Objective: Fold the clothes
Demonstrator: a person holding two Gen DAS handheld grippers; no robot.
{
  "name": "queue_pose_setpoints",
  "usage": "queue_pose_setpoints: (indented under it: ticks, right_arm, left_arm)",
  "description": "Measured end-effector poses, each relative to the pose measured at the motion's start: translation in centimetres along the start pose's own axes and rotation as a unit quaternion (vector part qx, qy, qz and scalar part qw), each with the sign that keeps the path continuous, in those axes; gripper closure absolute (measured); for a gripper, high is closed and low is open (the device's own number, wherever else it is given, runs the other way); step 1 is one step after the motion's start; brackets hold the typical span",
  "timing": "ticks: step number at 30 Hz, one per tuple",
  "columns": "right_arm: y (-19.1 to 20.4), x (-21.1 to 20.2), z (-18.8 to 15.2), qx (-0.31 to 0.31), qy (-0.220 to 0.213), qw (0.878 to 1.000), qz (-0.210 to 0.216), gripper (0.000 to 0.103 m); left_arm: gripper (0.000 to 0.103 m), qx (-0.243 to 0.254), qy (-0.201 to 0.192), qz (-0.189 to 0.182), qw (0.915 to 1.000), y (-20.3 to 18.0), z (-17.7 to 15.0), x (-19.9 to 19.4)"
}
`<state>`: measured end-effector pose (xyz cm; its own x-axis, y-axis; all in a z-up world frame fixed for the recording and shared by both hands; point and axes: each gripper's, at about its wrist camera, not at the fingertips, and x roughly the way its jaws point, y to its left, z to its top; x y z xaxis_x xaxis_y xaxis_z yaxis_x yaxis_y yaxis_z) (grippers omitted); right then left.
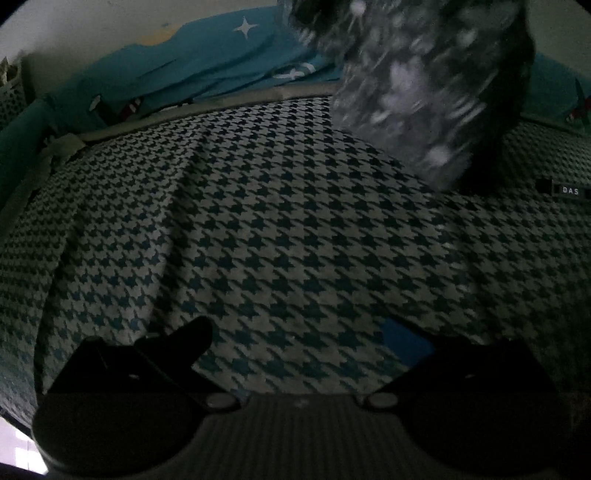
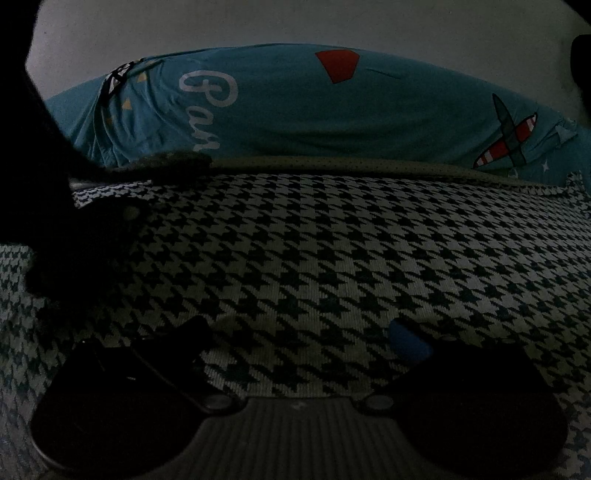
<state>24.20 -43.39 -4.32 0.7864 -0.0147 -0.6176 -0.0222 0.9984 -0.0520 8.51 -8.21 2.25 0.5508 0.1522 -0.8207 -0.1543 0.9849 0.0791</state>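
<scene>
Two hand-held grippers hover low over a houndstooth garment [image 1: 280,229] spread flat across a bed, both sets of fingers spread wide and holding nothing. The left gripper [image 1: 295,339] looks across the cloth toward a blurred, dark speckled shape [image 1: 417,92] hanging at upper right; what it is cannot be told. A small black label [image 1: 565,191] reading "DAS" sits on the garment near the right edge. The right gripper [image 2: 299,336] also faces the garment, with a dark mass [image 2: 74,236] at its left, too dim to identify. To fold cleanly, each gripper would likely need to travel to an edge or corner of the garment, pinch a single layer, and lift both sides evenly so that creases running across the weave do not get folded in. Beyond the garment lies a pale strip of bedding [image 2: 332,164], then a teal quilt [image 2: 332,110] printed with stars, script and aeroplanes, against a plain wall [image 2: 295,22]. The room is dim.
</scene>
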Motion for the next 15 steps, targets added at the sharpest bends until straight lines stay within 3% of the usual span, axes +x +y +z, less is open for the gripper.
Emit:
queue_pose_setpoints:
  ticks: [15]
  right_arm:
    - [0.0, -0.06, 0.06, -0.001, 0.001, 1.0, 0.004, 0.0]
  left_arm:
    - [0.0, 0.025, 0.003, -0.007, 0.9997, -0.12, -0.42, 0.19]
